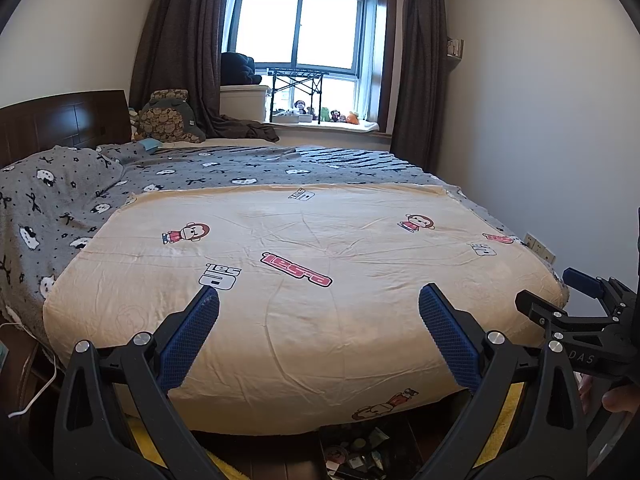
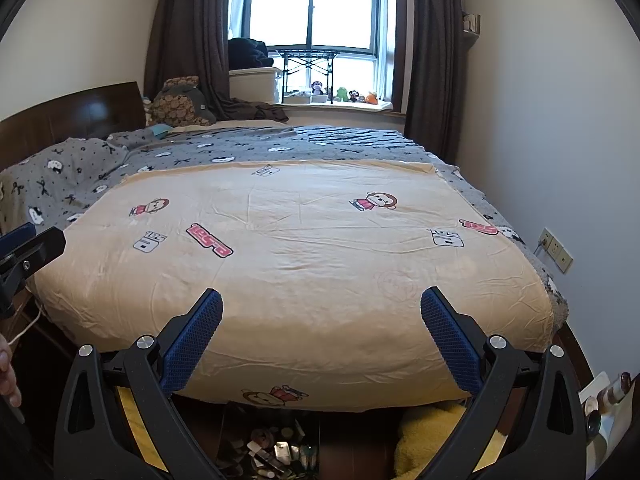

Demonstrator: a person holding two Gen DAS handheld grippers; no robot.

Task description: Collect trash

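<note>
Left gripper [image 1: 319, 306]: fingers stood wide apart, holding nothing, aimed over the foot of the bed.
Right gripper [image 2: 321, 307]: fingers equally wide and empty; in the left view it showed at 3 o'clock, beside the left one.
Sheet [image 1: 304, 320]: cream, cartoon-printed, spread flat between and beyond both pairs of fingers; no litter seen on it.
Trash [image 2: 276, 452]: a dark heap of small wrappers and packets on the floor at 6 o'clock, under the bed's foot edge, below both grippers; also at 6 o'clock in the left view.
Towel [image 2: 432, 436]: yellow, fluffy, on the floor just beside the heap, toward 5 o'clock.
Blanket [image 1: 60, 200]: grey, patterned, at 10 o'clock, well apart from the heap.
Risk: the heap looked mixed and small-pieced, so wide fingers closing on it would probably pinch one scrap and scatter others.
Risk: the overhanging sheet partly hid the heap; a steep dive could snag cloth instead.
Risk: both grippers dropping to the same spot could collide.
</note>
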